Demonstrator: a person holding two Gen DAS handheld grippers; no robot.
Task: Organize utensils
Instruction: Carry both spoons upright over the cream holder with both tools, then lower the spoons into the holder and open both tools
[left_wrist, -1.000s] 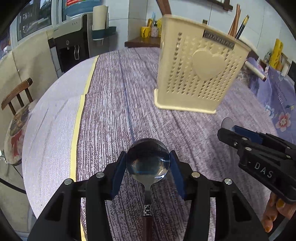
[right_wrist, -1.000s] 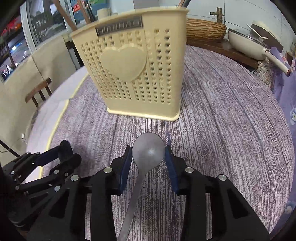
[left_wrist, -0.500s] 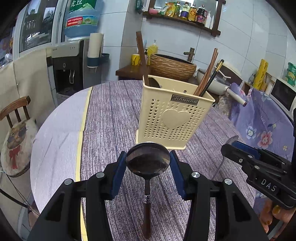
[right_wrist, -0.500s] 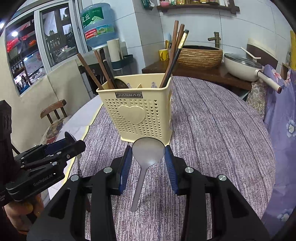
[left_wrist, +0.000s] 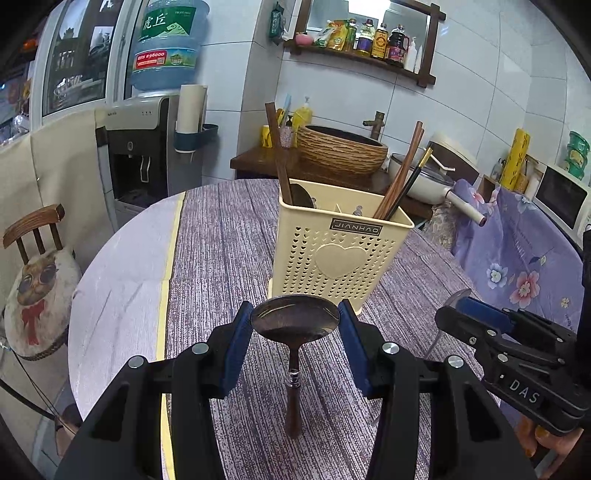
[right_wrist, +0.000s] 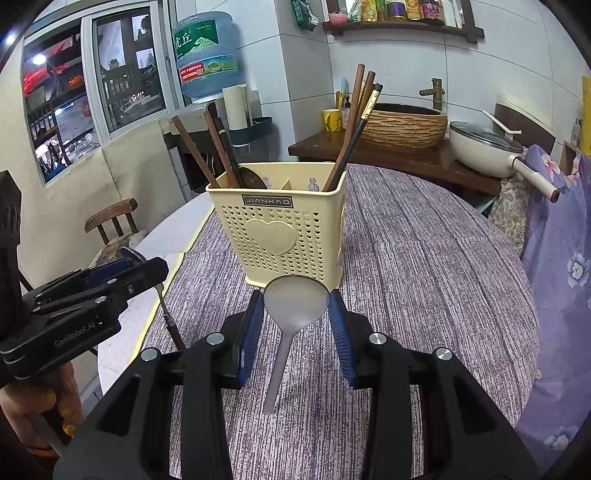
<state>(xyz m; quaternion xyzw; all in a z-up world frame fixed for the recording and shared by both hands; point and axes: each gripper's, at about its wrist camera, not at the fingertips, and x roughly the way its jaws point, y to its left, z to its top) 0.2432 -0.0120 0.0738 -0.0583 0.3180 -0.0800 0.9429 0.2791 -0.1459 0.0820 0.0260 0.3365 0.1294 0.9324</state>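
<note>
A cream perforated utensil holder (left_wrist: 338, 254) stands upright on the round table; it also shows in the right wrist view (right_wrist: 280, 236). It holds several brown chopsticks (left_wrist: 400, 173) and a dark spoon (left_wrist: 301, 195). My left gripper (left_wrist: 295, 321) is shut on the bowl of a metal spoon with a wooden handle (left_wrist: 293, 325), held above the table in front of the holder. My right gripper (right_wrist: 296, 302) is shut on the bowl of a plain silver spoon (right_wrist: 295, 304), also raised in front of the holder. Each gripper shows at the side of the other's view.
The table has a purple striped cloth (left_wrist: 229, 236) and a bare pale strip on the left (left_wrist: 122, 280). A wooden chair with a cushion (left_wrist: 37, 273) stands left. A water dispenser (left_wrist: 147, 147), a woven basin (left_wrist: 341, 151) and a white pan (right_wrist: 487, 147) are behind.
Both grippers have lifted up and back with their spoons. The holder looks smaller and farther, and its open top with the chopsticks has come into view.
</note>
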